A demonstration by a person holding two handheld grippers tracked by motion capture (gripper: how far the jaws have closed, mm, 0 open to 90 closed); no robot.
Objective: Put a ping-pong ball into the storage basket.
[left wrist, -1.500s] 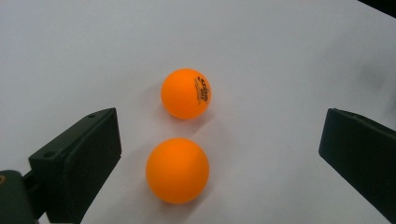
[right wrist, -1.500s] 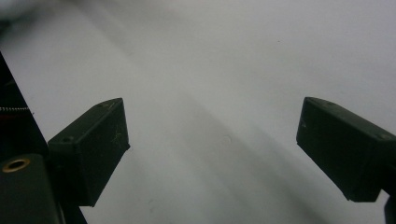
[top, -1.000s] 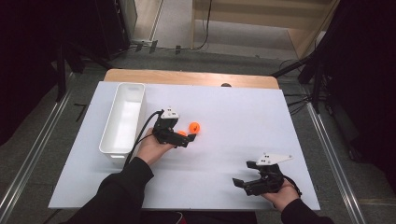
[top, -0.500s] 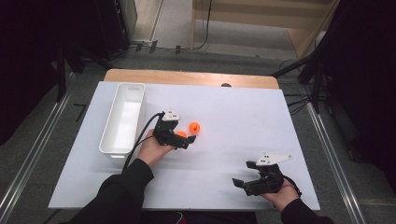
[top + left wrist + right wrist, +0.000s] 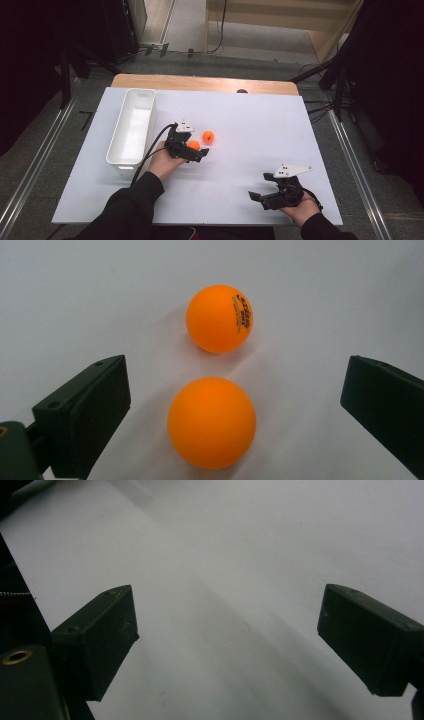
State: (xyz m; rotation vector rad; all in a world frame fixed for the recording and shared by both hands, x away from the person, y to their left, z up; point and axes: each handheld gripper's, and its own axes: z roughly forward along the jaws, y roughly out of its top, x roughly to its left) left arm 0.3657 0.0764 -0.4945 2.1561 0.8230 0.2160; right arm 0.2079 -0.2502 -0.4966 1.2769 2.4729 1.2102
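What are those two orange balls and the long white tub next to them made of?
The nearer orange ball and the printed orange ball look like thin matte plastic, probably table-tennis balls: smooth, evenly coloured, with black lettering on one. The white tub looks like moulded plastic with a soft sheen, judging by its rounded corners and thin rim, though the high view is too distant to be sure.

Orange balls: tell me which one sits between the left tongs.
The plain orange ball, lying between the open left tongs, untouched. The printed orange ball lies beyond the tips.
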